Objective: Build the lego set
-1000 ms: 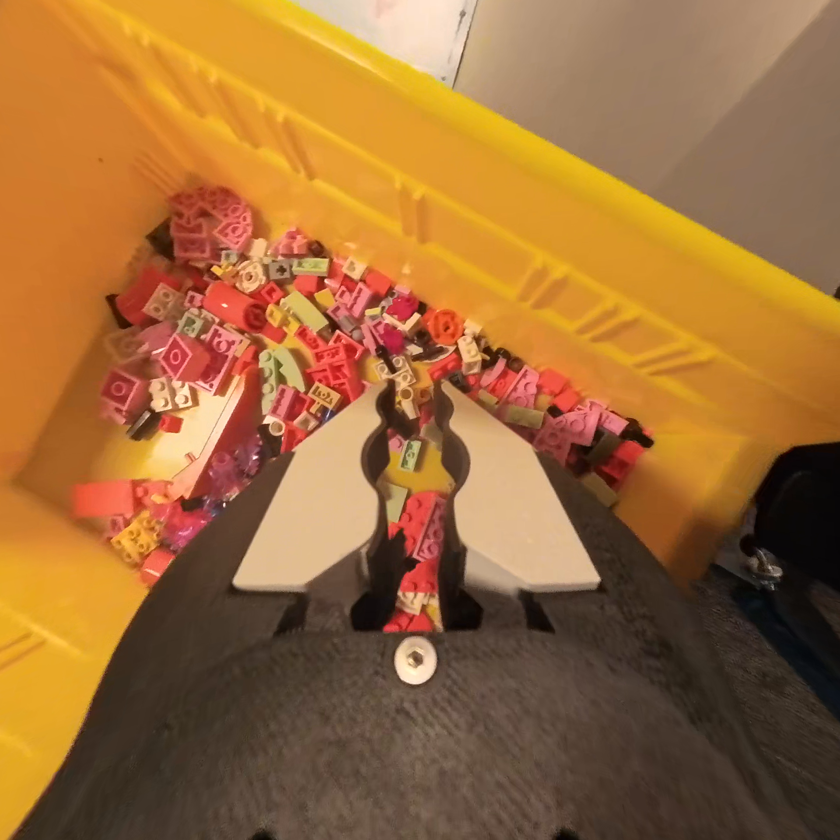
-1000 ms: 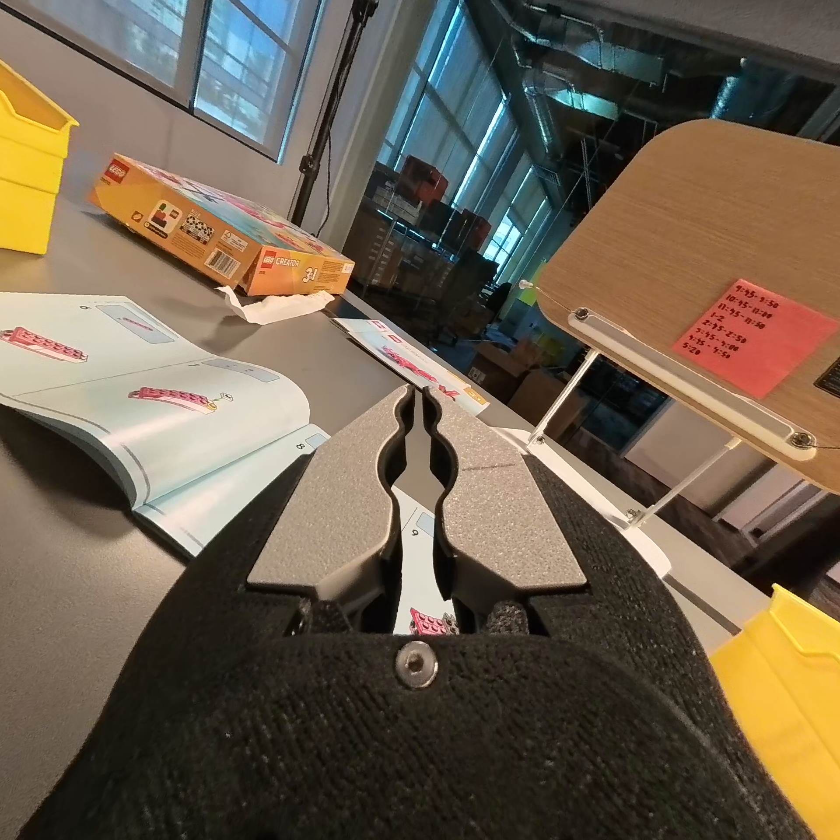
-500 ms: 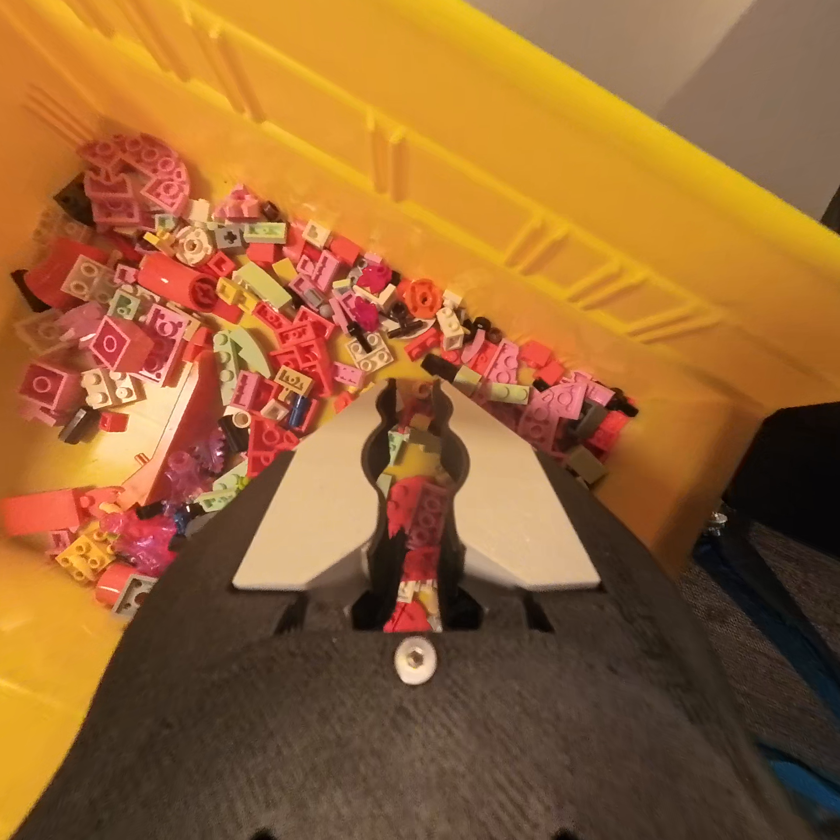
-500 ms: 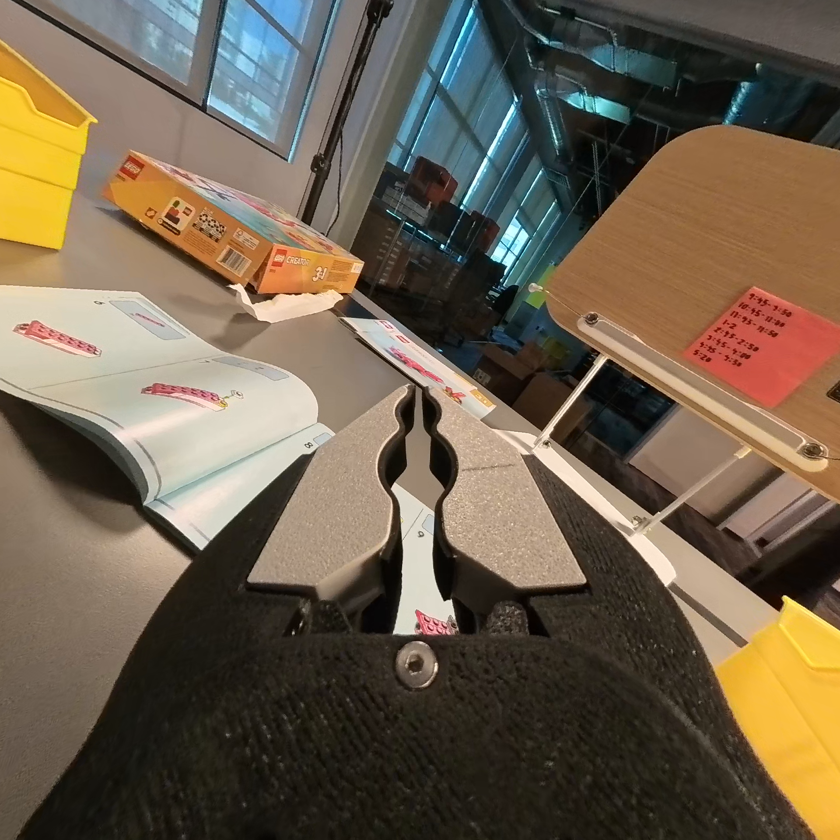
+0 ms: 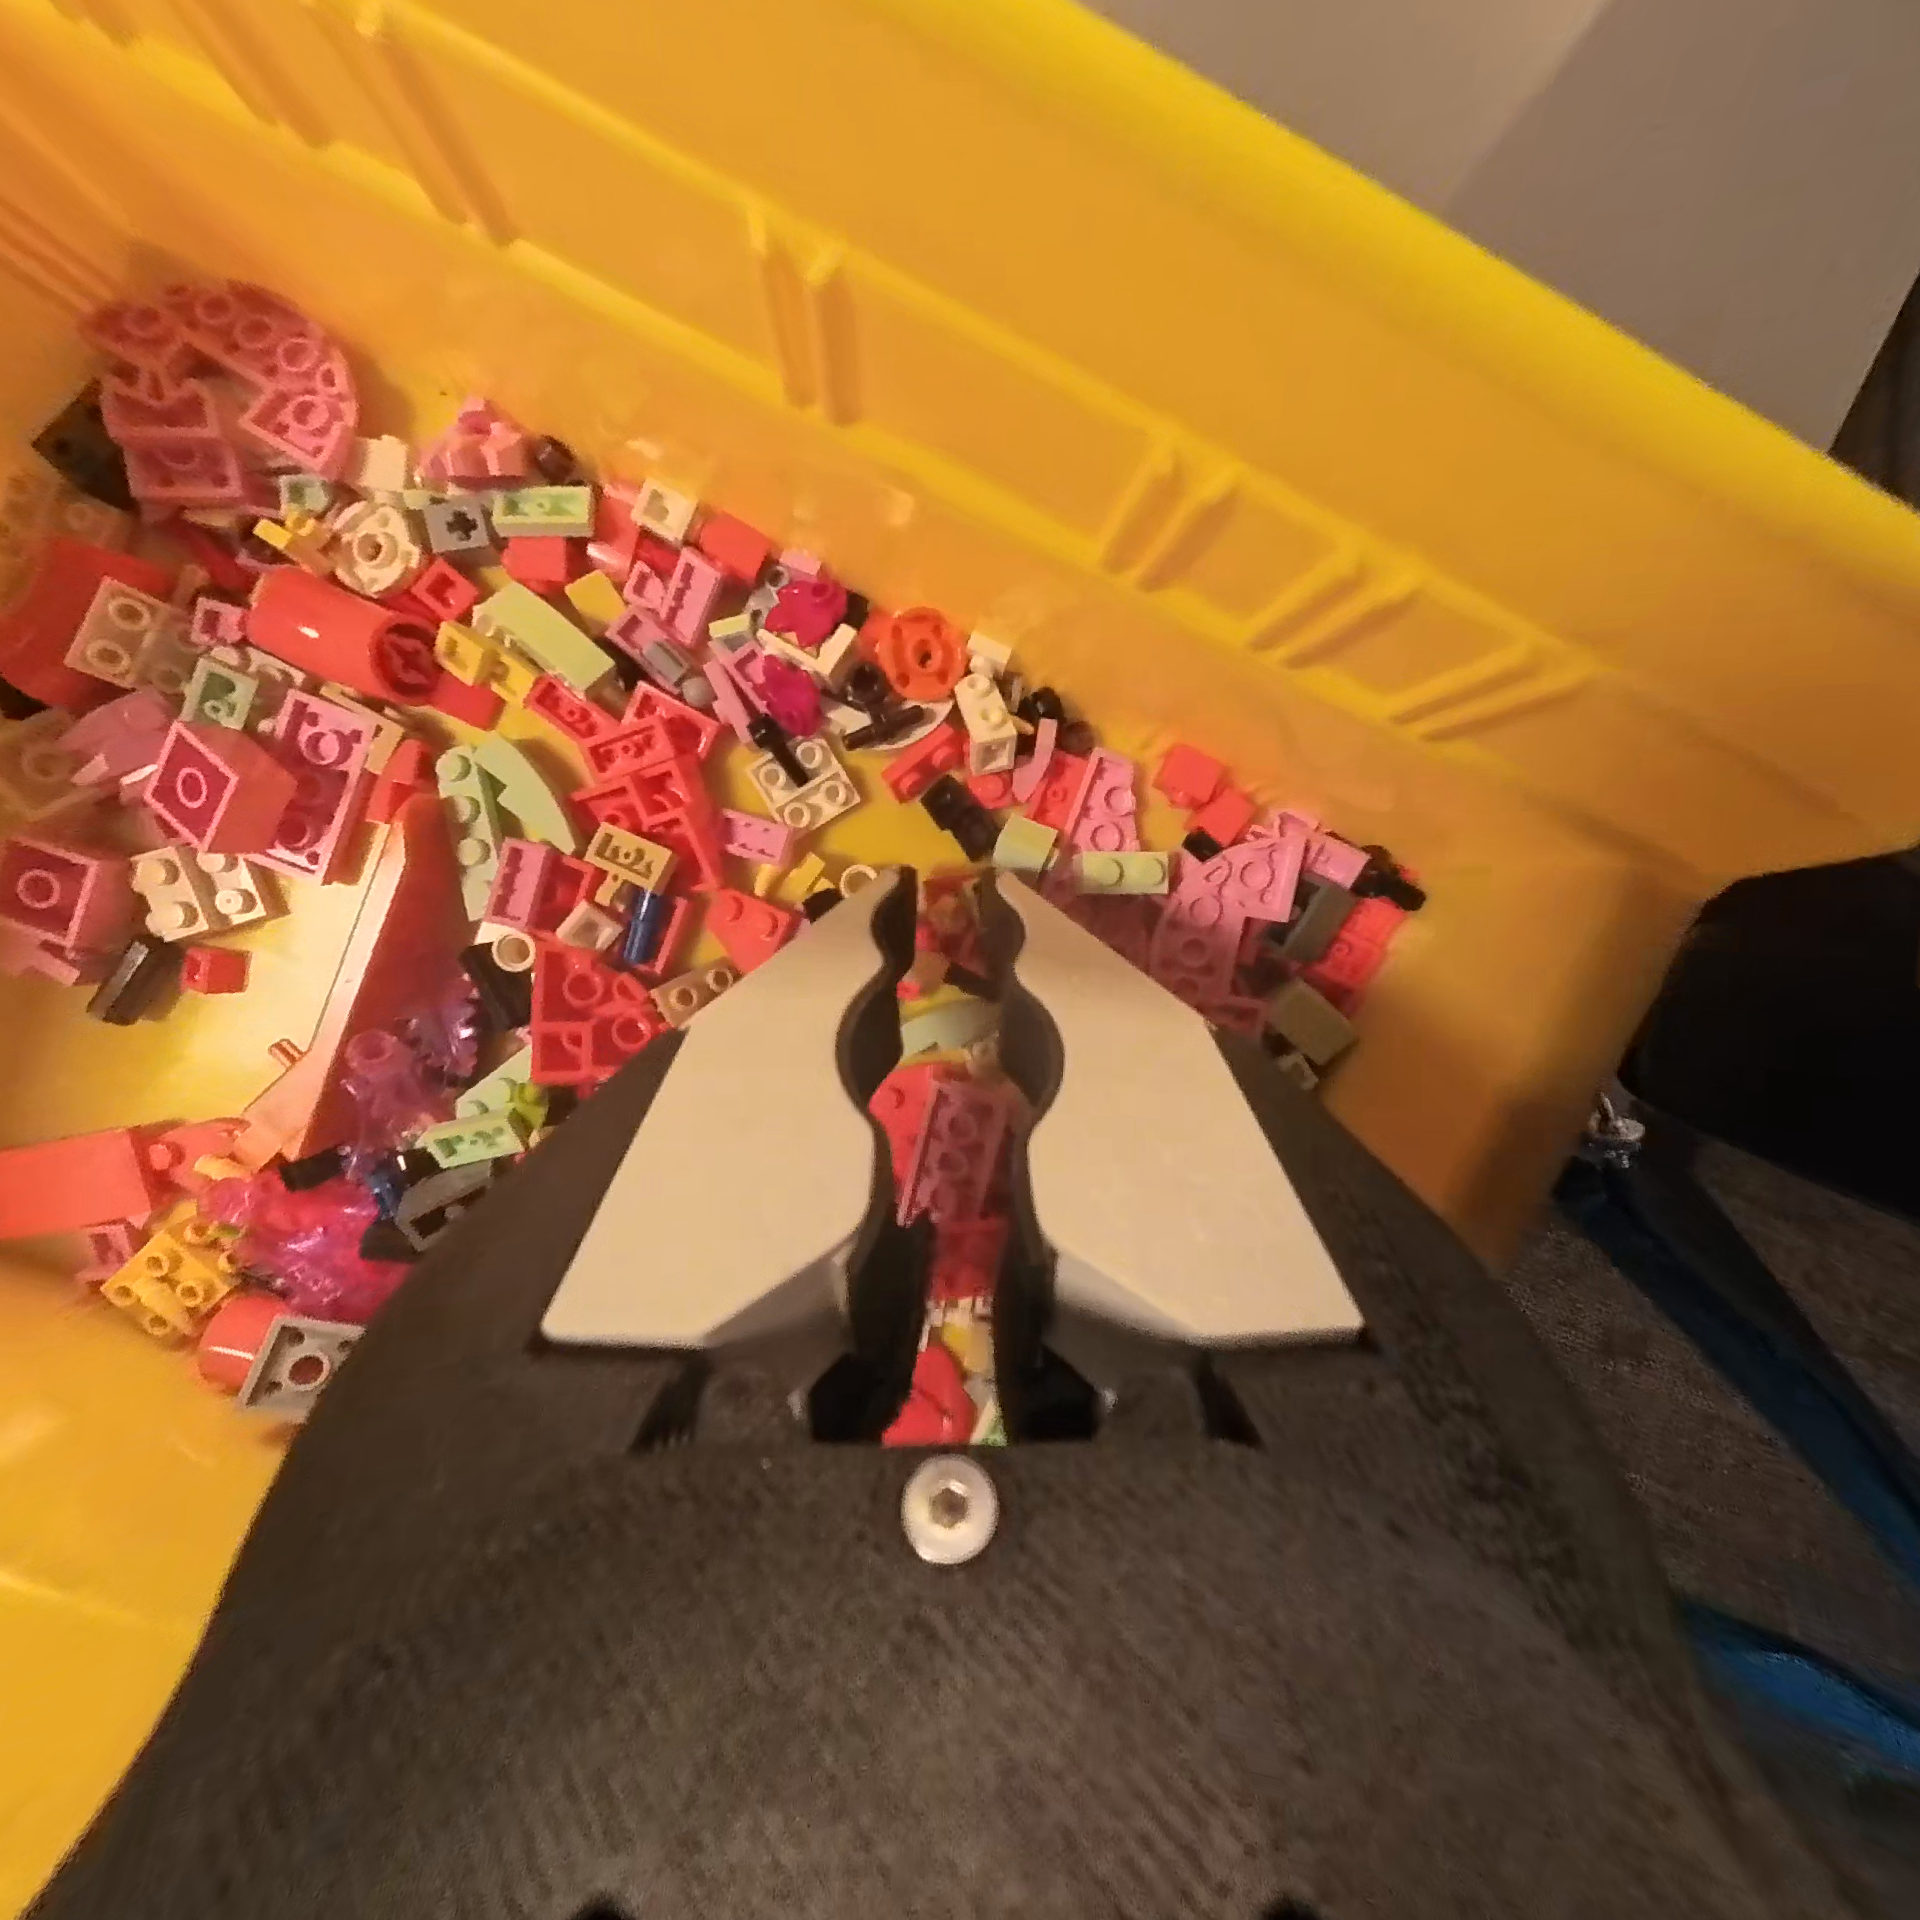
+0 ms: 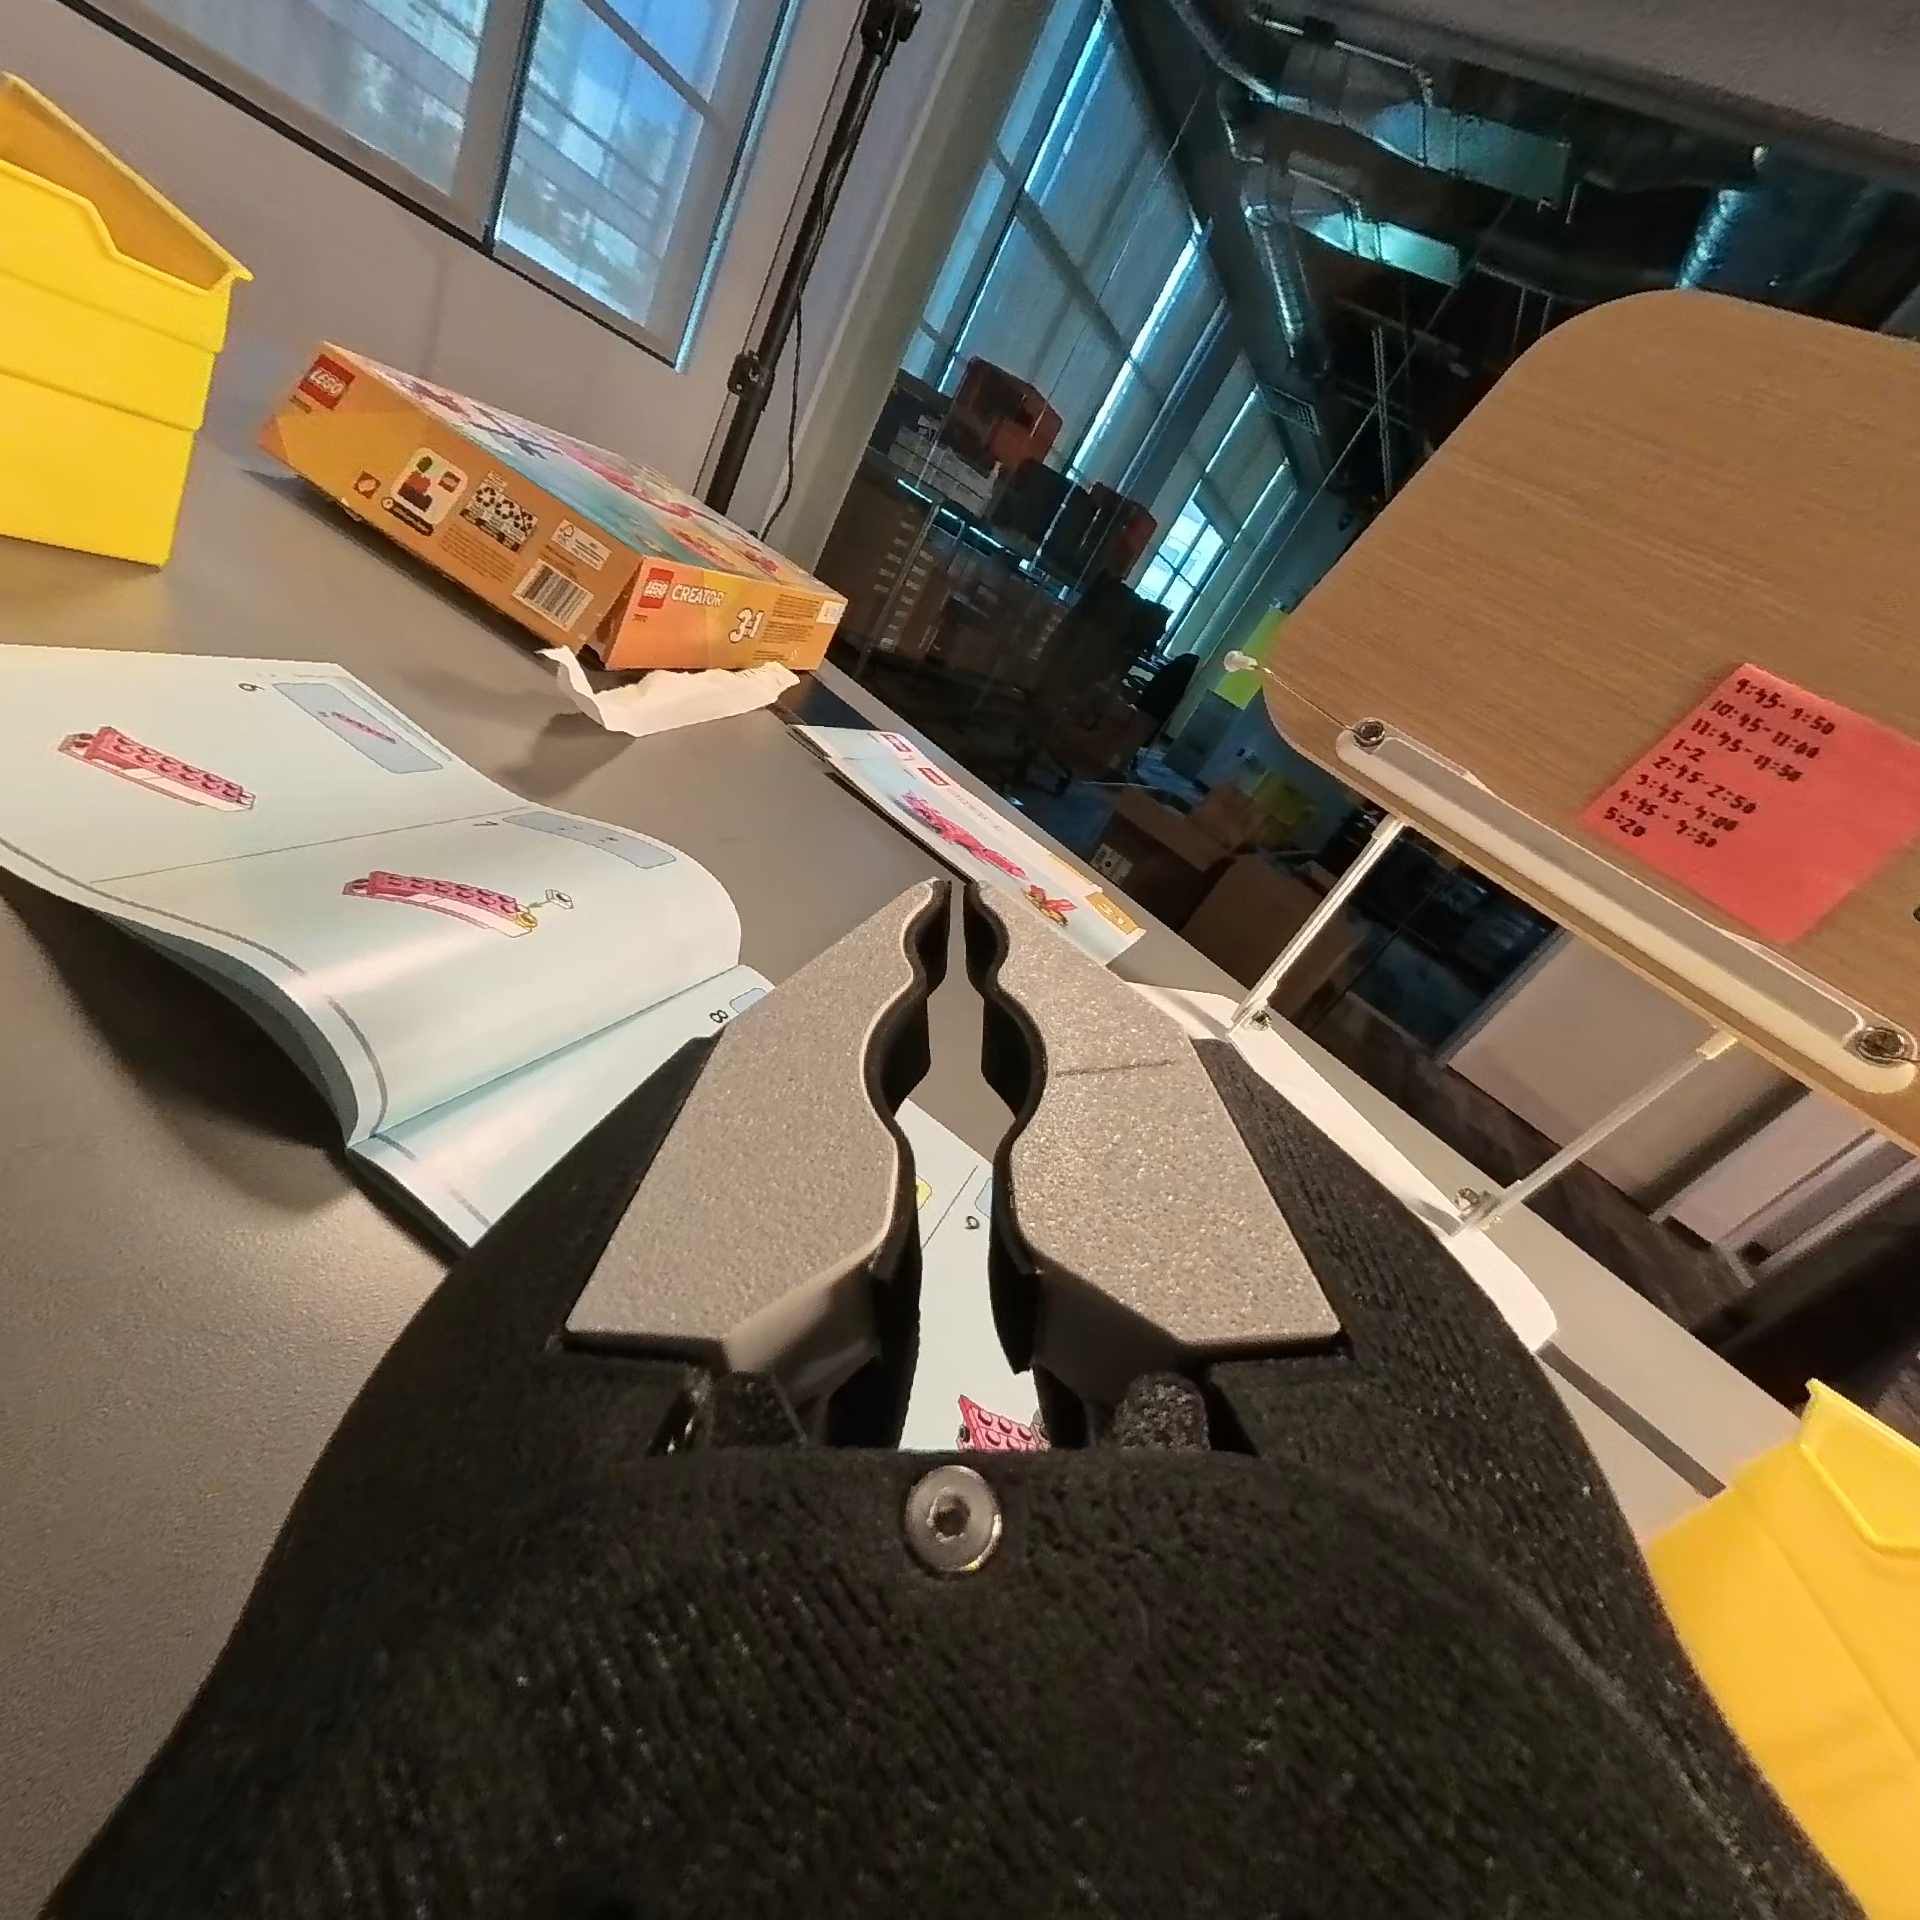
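Note:
My left gripper (image 5: 951, 883) reaches into a yellow bin (image 5: 1039, 364) and its tips rest in a pile of loose red, pink, white and green bricks (image 5: 644, 748). Its jaws stand narrow, and a small red piece (image 5: 948, 920), blurred, fills the gap between the tips and touches both pads. More red and pink bricks show through the slot behind the tips. My right gripper (image 6: 956, 891) is shut with nothing between its pads. It hovers low over a grey table (image 6: 208, 1299), above an open instruction booklet (image 6: 364, 831).
On the table lie an orange toy box (image 6: 540, 530), a torn white paper (image 6: 665, 691) and a second booklet (image 6: 977, 831). A yellow bin (image 6: 94, 384) stands far left, another (image 6: 1808, 1621) at lower right. A wooden board on a stand (image 6: 1621, 582) bears a pink note. Tip to tip, the grippers are about 40 centimetres apart.
My left gripper has moved lower and rightward over the pile, and its jaws have narrowed onto the red piece. My right gripper stayed shut and barely drifted.

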`<action>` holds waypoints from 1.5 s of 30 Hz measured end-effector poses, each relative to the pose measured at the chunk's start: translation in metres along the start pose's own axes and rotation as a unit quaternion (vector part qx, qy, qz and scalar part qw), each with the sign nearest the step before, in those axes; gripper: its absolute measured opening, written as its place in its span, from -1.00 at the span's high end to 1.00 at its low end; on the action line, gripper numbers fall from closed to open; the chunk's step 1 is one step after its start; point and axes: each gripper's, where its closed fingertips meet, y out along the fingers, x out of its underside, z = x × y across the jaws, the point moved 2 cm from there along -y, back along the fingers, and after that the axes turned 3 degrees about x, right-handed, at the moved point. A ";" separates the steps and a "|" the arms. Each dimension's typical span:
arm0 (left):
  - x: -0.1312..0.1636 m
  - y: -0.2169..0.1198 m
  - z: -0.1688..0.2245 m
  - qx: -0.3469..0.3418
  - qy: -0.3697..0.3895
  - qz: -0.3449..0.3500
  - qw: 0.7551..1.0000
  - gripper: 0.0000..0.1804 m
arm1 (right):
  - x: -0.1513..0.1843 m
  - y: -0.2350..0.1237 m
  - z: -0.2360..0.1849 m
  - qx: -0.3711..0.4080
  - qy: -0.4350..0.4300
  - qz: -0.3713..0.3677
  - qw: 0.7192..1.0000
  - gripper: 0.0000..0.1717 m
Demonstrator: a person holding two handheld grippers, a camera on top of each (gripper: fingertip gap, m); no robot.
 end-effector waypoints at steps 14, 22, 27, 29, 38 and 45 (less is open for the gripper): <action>0.005 -0.012 0.002 0.003 -0.043 0.007 0.999 0.83 | 0.000 0.000 -0.003 -0.006 -0.003 0.000 1.000 1.00; 0.013 -0.010 0.008 0.010 -0.043 -0.029 0.999 0.74 | 0.000 0.000 -0.003 -0.007 -0.005 -0.001 1.000 1.00; 0.010 -0.014 -0.001 -0.020 -0.045 -0.008 0.999 0.77 | 0.000 0.001 -0.003 -0.007 -0.005 -0.001 1.000 1.00; 0.010 -0.014 -0.005 -0.030 -0.048 -0.010 0.998 0.80 | 0.000 0.001 -0.003 -0.008 -0.006 -0.001 1.000 1.00; 0.014 -0.007 -0.007 -0.024 -0.048 -0.030 0.998 0.88 | 0.000 0.001 -0.004 -0.010 -0.007 -0.001 1.000 1.00; 0.012 -0.004 -0.006 -0.016 -0.049 -0.021 0.998 0.93 | 0.000 0.001 -0.005 -0.012 -0.009 0.000 1.000 1.00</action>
